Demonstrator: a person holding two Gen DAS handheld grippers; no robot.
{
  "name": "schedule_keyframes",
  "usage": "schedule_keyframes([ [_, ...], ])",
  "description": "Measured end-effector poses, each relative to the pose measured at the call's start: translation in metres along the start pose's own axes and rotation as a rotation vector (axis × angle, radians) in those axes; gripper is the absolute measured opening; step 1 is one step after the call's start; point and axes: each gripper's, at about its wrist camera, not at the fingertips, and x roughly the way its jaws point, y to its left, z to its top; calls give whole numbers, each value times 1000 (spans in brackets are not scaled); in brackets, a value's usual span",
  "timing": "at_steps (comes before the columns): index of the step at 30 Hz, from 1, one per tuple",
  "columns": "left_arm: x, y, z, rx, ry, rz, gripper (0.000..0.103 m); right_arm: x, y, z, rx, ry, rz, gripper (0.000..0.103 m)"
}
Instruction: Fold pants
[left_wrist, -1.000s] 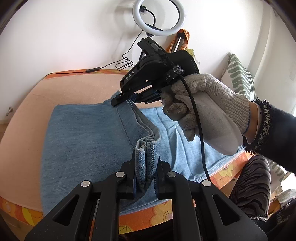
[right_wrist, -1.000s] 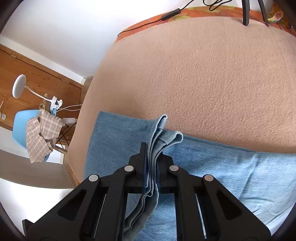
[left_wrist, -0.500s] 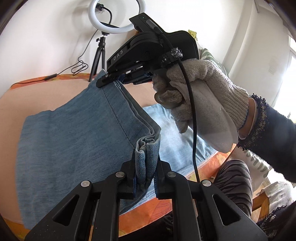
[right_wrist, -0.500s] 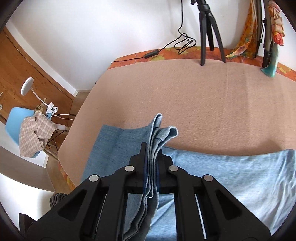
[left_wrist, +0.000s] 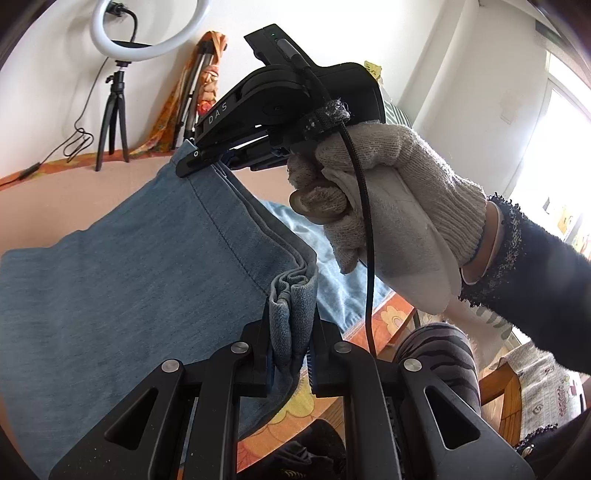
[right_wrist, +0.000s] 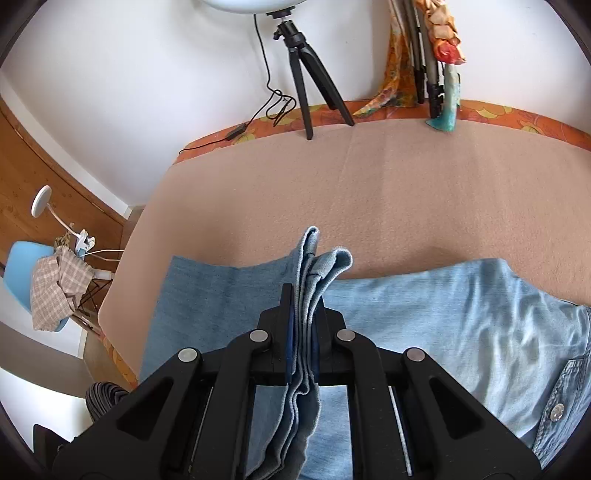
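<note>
1. Between the fingers of the left gripper (left_wrist: 290, 345), in the left wrist view, a bunched hem of the light blue denim pants (left_wrist: 122, 280) is clamped. The raised edge is stretched up to the right gripper (left_wrist: 207, 158), held by a white knit-gloved hand (left_wrist: 391, 206).
2. Seen from the right wrist, the right gripper (right_wrist: 304, 332) is closed on layered denim (right_wrist: 443, 314), whose remainder is spread on the beige blanket-covered bed (right_wrist: 388, 192). A black tripod (right_wrist: 306, 77) is stood behind.
</note>
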Motion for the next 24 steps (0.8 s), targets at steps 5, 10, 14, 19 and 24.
schedule_keyframes([
  [5, 23, -16, 9, 24, 20, -48, 11, -20, -34, -6, 38, -20, -12, 8],
  [10, 44, -33, 20, 53, 34, -98, 11, -42, -63, -10, 52, -41, -39, 8],
  [14, 63, -51, 27, 73, 44, -138, 11, -59, -85, -10, 72, -53, -61, 8],
  [19, 84, -72, 36, 103, 57, -183, 11, -78, -116, -11, 96, -57, -98, 8],
  [24, 106, -88, 42, 123, 68, -228, 11, -95, -146, -13, 117, -60, -136, 8],
])
